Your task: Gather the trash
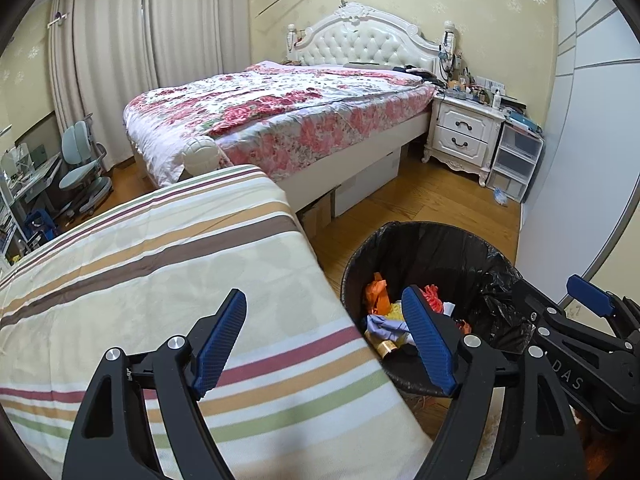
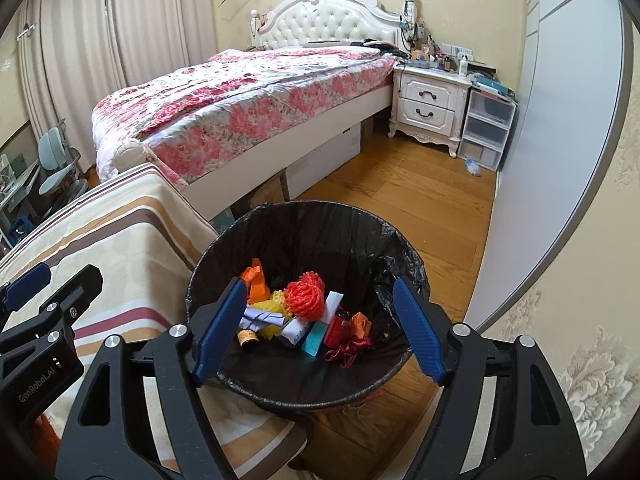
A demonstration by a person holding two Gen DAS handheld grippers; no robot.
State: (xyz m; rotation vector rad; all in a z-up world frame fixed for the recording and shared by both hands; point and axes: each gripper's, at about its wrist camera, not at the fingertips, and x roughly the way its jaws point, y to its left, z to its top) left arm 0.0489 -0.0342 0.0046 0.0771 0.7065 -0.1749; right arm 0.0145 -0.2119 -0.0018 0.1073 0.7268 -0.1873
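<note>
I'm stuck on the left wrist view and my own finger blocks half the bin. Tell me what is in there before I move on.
Observer: The right wrist view shows the trash bin from above: a red mesh ball lies on top of the pile.
Operator: Report the right gripper.
Observer: The right gripper is open over the bin, nothing between its fingers.
Operator: Check the bin's right side.
Observer: A red box and a teal packet lie there.

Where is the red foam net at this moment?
In the right wrist view, the red foam net lies inside the black-lined trash bin, near the middle of the pile, between the yellow net and a white paper piece.
</note>
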